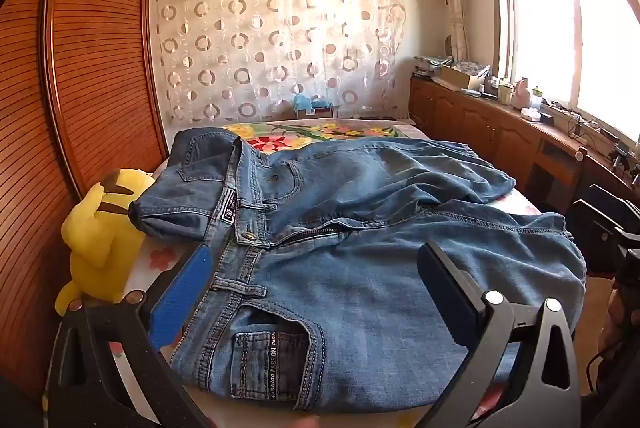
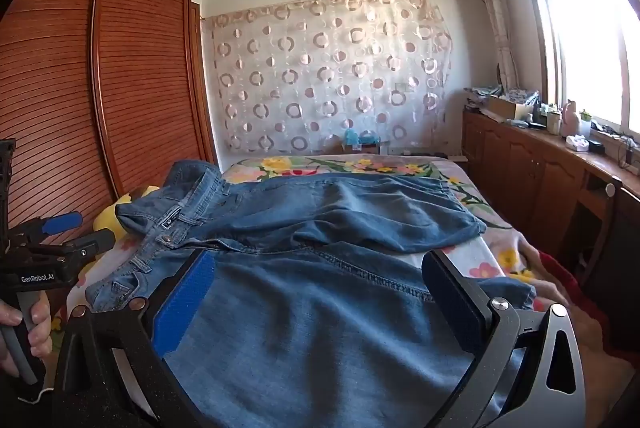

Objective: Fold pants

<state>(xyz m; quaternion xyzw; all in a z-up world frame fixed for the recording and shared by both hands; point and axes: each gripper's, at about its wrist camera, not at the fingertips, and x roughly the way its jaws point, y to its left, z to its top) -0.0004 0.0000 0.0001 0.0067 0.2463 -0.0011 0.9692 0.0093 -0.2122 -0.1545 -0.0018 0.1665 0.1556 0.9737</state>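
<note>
Blue jeans (image 1: 360,268) lie spread on the bed, waistband to the left, fly unzipped, both legs running right. The far leg (image 2: 380,212) is rumpled, and the near leg (image 2: 320,328) lies flatter. My left gripper (image 1: 316,268) hovers open over the waistband and front pocket, nothing between its blue pads. My right gripper (image 2: 320,288) stands open above the near leg, also holding nothing. In the right wrist view the left gripper (image 2: 80,232) shows at the left edge, held by a hand (image 2: 24,324).
A yellow plush toy (image 1: 100,228) sits beside the waistband against the slatted wooden wardrobe (image 1: 92,48). The floral bedsheet (image 2: 360,164) shows beyond the jeans. A wooden cabinet (image 2: 540,180) with clutter runs under the window on the right.
</note>
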